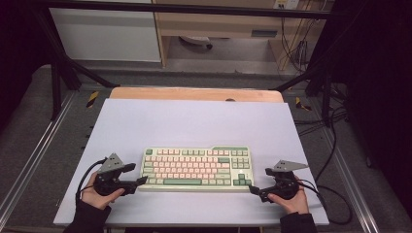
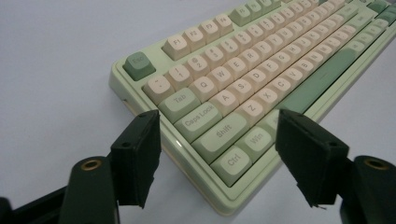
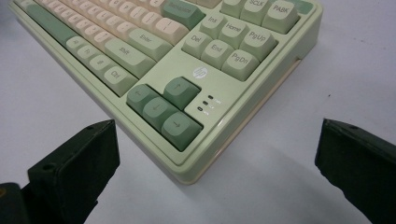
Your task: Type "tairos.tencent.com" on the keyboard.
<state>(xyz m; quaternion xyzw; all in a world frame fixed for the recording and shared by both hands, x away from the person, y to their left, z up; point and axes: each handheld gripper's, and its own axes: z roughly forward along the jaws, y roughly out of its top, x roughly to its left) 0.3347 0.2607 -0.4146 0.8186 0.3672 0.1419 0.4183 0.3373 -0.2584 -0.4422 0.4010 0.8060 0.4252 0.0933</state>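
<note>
A pale green keyboard [image 1: 197,169] with cream and green keys lies flat on the white table top [image 1: 194,121], near its front edge. My left gripper [image 1: 139,174], held in a hand at the keyboard's near left corner, is open. In the left gripper view that corner of the keyboard [image 2: 243,84] sits between the jaws of the left gripper [image 2: 217,116], by the Ctrl key, with no clear press from the pads. My right gripper [image 1: 259,179] stands wide open at the near right corner. In the right gripper view the keyboard [image 3: 187,70] reaches between the jaws of the right gripper [image 3: 217,125] without touching them.
A wooden strip [image 1: 194,93] runs along the table's far edge. Black cables [image 1: 335,194] trail off the right side over the grey floor. Black frame bars [image 1: 58,73] stand at the back left and right. White surface lies beyond the keyboard.
</note>
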